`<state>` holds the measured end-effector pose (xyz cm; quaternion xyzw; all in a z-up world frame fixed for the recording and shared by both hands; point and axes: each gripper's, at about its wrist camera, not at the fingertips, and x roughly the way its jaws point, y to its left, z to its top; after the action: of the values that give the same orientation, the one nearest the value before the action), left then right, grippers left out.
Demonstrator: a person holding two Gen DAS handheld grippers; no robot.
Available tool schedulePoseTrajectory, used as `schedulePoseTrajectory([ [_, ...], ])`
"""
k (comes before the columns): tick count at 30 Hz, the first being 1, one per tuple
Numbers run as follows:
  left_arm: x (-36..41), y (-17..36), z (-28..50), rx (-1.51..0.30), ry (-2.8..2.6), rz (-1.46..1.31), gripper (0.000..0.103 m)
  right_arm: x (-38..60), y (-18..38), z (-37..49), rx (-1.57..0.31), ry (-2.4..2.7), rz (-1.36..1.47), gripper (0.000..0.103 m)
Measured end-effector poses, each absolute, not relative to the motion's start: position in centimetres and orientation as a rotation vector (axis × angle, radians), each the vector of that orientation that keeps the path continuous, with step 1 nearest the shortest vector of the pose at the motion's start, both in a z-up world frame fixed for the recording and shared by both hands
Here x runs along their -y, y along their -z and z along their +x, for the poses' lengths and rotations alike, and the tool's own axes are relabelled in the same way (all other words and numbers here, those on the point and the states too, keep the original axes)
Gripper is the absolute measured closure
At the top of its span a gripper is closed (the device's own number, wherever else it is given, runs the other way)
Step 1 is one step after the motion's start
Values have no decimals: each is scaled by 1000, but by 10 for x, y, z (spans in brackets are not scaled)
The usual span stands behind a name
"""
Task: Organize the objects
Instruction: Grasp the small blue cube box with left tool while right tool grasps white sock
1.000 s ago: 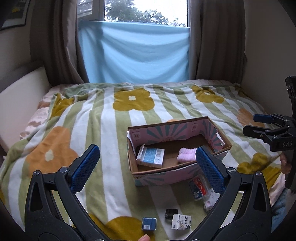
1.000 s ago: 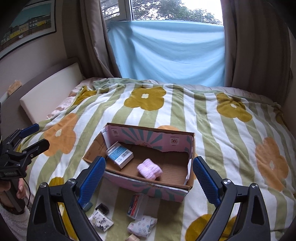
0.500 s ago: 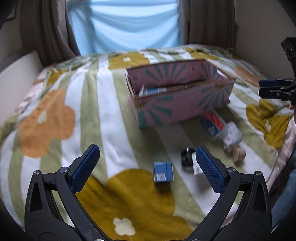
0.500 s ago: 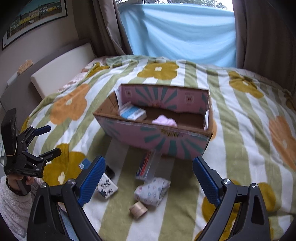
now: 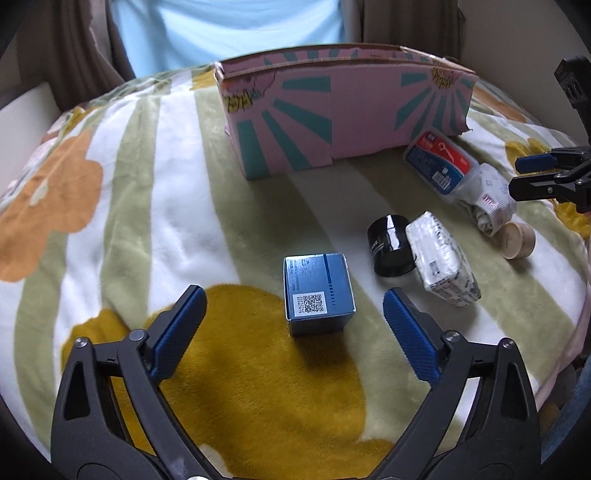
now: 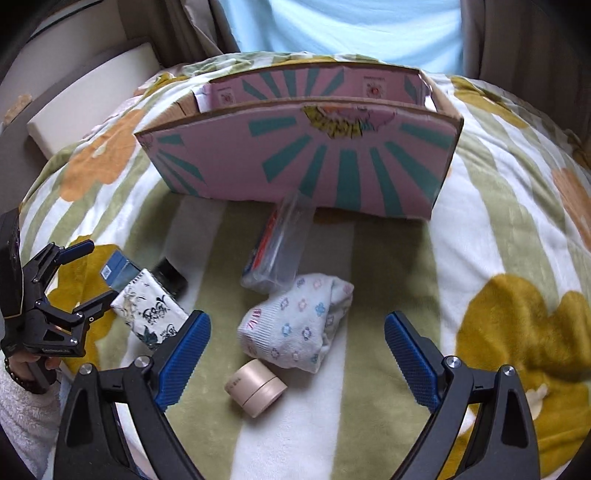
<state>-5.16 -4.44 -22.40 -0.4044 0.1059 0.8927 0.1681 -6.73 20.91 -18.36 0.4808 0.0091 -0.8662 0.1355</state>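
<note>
A small blue box [image 5: 317, 293] lies on the flowered blanket, just ahead of my open, empty left gripper [image 5: 293, 323]. Right of it stand a black jar [image 5: 389, 245] and a white patterned packet [image 5: 441, 260]. My open, empty right gripper [image 6: 297, 349] hovers low over a rolled flowered sock [image 6: 297, 326] and a beige round jar [image 6: 256, 387]. A clear floss-pick case [image 6: 279, 245] lies between the sock and the pink and teal cardboard box [image 6: 306, 155]. The box's inside is hidden from both views.
The bed blanket [image 5: 147, 206] slopes away on all sides. Curtains and a blue sheet [image 6: 340, 33] hang behind the bed. A white cushion [image 6: 88, 92] lies at the far left. The left gripper also shows in the right wrist view [image 6: 79, 275].
Both grippers have dropped low and come close to the loose items in front of the box. The box's inside has gone out of sight. Both stay open.
</note>
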Motion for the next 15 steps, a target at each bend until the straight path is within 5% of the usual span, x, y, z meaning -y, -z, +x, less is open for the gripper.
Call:
schedulePoseTrajectory([
  [12,45,236,-63,-223,-2517,-1186,34,-199,204,-73,-69,2560,1410,10],
  [15,41,239,-66,-225,-2513,-1195,42,-196,208,-75,-101,2555,1440,20],
])
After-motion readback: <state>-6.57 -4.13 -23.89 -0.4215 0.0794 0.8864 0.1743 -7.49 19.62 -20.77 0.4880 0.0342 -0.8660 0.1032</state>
